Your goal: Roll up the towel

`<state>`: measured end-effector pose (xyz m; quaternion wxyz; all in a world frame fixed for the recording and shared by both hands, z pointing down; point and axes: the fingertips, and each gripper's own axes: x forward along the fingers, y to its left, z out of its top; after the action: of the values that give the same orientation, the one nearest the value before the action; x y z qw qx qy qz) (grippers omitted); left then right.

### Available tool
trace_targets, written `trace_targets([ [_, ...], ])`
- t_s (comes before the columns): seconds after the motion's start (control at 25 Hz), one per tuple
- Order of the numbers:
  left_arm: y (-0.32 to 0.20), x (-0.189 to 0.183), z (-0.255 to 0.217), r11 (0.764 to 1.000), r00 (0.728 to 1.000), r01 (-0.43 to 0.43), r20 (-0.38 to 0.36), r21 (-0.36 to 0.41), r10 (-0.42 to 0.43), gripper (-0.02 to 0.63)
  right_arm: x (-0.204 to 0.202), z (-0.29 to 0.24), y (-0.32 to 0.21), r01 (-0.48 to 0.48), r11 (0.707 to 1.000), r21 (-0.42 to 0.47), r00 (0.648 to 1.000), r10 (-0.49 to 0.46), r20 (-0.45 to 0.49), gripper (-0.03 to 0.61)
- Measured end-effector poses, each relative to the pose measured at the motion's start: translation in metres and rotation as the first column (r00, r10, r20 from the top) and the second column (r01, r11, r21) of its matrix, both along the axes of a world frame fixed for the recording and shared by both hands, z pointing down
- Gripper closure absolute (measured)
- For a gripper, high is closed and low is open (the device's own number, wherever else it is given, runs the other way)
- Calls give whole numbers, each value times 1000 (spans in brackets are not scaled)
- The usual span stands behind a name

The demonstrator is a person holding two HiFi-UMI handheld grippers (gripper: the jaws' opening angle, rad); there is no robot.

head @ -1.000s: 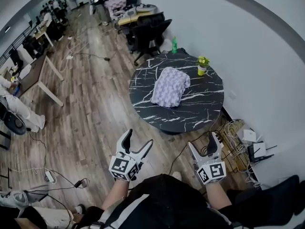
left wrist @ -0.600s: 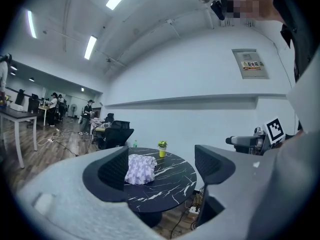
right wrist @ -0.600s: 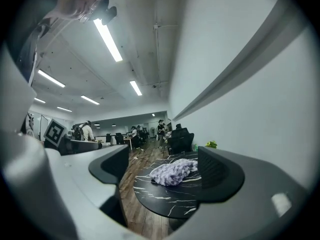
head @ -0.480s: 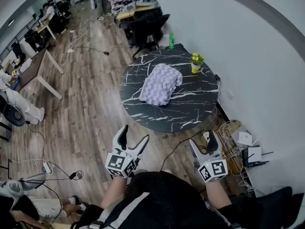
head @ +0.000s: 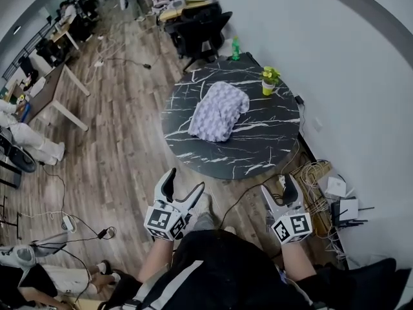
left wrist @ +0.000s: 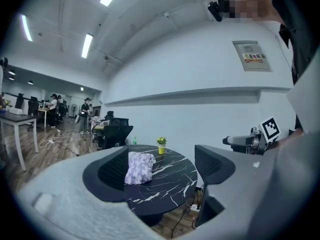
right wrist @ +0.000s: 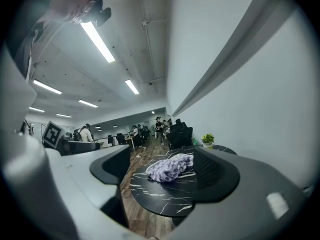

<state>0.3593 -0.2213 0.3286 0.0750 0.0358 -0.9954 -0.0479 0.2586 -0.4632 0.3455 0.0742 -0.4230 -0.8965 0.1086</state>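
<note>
one towel (head: 219, 110), pale lilac and crumpled in a loose heap, lies on the one round black marble table (head: 258, 154), a little toward 10 o'clock from the table's middle. one small potted plant (head: 269, 81) stands near the rim at 1 o'clock, well apart from the towel. one green bottle (head: 235, 48) shows by the 12 o'clock edge.

two grippers are held low over the wood floor (head: 122, 141), well short of the table. the left gripper (head: 185, 181) sits at 7 o'clock in the head view and the right gripper (head: 279, 187) at 5 o'clock. each has its jaws spread wide, with nothing between them but the far-off towel seen through the gap.

the head view alone shows the tangle of cables (head: 316, 176) on the floor by the wall at 4 o'clock from the table, and the black chair (head: 200, 34) beyond the table at 11 o'clock. the gripper views alone show the ceiling lights (right wrist: 97, 41). the left gripper view catches the right gripper at 3 o'clock, and the right gripper view catches the left gripper's marker cube (right wrist: 52, 134) at 9 o'clock.
</note>
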Motion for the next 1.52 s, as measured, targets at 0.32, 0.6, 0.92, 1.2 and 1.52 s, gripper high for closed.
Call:
trace_targets([
  [0.32,35,-53,16,997,998,-56,-4,43,56,196,-34,2,24,-41,999,31,999,41,3,229],
  [0.6,78,-110,3,993,993,-117,28,30,116,199,-73,-9,69,-59,997,57,998,58,20,245],
  [0.92,120,-147,19,984,985,-169,-11,50,170,219,-103,-5,121,-59,993,100,998,58,9,259],
  [1.2,147,-170,59,974,970,-212,-104,75,219,253,-119,15,159,-49,989,138,998,54,-31,275],
  [1.52,165,-208,106,948,926,-302,-208,97,316,299,-136,54,195,-64,983,173,989,86,-124,287],
])
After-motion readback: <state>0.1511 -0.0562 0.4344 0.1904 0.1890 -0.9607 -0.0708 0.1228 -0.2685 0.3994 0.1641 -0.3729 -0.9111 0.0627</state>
